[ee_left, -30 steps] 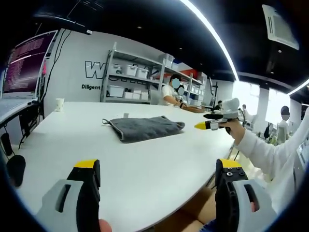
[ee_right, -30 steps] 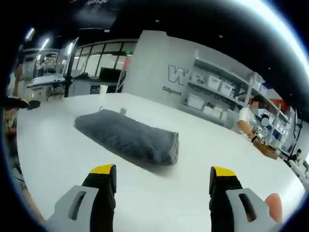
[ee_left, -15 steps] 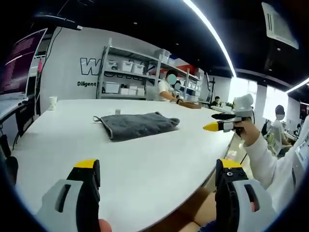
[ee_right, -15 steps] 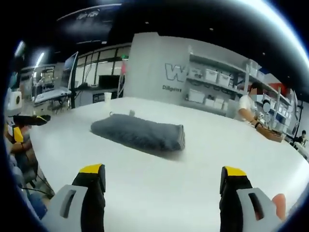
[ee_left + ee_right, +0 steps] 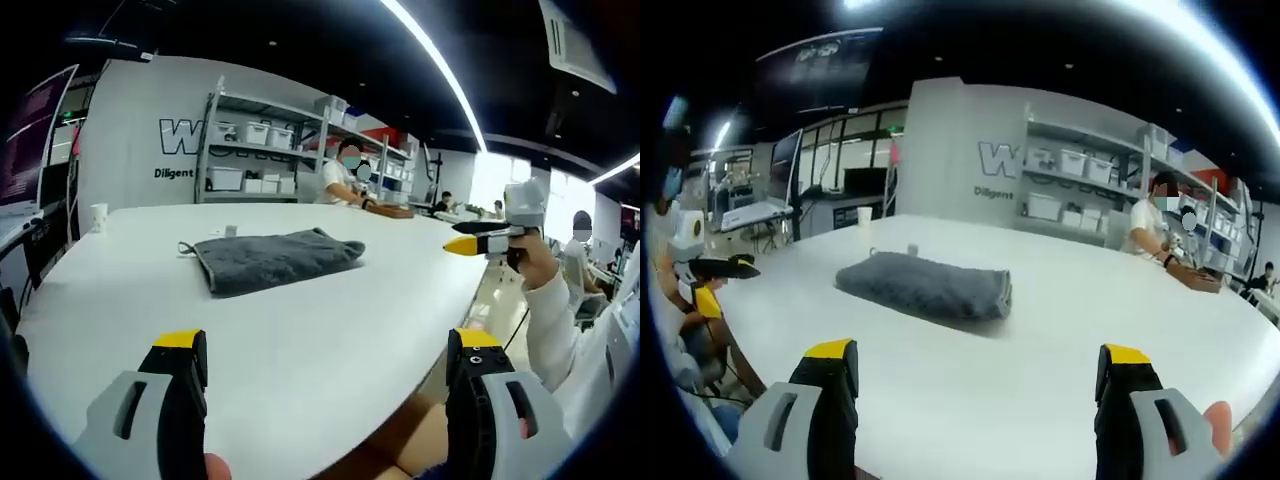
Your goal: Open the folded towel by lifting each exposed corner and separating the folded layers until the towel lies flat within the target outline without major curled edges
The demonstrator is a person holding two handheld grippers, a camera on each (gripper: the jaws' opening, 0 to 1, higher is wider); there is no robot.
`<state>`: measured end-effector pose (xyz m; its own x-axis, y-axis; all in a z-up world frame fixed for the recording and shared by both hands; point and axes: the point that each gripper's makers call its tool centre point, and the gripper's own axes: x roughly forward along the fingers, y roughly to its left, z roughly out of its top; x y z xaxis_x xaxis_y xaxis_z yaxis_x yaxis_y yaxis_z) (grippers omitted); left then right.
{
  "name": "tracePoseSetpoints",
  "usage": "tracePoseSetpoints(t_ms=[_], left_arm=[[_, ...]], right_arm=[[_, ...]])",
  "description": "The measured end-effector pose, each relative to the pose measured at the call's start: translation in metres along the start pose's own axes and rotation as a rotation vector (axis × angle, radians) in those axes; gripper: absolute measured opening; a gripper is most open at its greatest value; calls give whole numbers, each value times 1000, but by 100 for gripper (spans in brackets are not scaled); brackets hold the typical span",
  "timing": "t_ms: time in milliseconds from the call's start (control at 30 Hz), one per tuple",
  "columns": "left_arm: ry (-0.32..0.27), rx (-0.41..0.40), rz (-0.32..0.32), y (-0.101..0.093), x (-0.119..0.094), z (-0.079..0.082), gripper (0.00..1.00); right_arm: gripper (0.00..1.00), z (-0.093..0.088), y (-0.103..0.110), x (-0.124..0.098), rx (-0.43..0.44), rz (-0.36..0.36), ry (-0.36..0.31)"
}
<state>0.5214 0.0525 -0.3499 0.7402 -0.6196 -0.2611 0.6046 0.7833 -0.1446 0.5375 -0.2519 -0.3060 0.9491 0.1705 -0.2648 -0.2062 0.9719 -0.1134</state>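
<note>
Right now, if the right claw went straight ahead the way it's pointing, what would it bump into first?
Probably the towel. The right claw is open and held above the near edge of the table, and the folded towel lies ahead between its two jaws, slightly left of centre. Depth is hard to judge, so it might pass just over it.

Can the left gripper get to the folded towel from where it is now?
Probably yes. The left gripper is open and the bare table lies between it and the towel, with nothing in the way; it just has to move forward.
</note>
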Motion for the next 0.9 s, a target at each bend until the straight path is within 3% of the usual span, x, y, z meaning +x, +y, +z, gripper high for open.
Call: tracePoseSetpoints(t_ms=[167,333,433,533,900], left_arm=[[24,10,-37,-12,20,-4,98],[25,22,-19,-12,42,-6,98],[21,36,-30,-17,53,1,98],[34,77,-34,-21,62,6,98],[6,141,-112,-48,109,26,94]], right_arm=[[99,9,-3,-13,8,14,-28],[99,17,-10,-24,26,12,-61],[99,15,-14,-26,29,9,-51],[99,5,-17,-27,40,16,0],[99,6,-22,-32,71,24,-23]])
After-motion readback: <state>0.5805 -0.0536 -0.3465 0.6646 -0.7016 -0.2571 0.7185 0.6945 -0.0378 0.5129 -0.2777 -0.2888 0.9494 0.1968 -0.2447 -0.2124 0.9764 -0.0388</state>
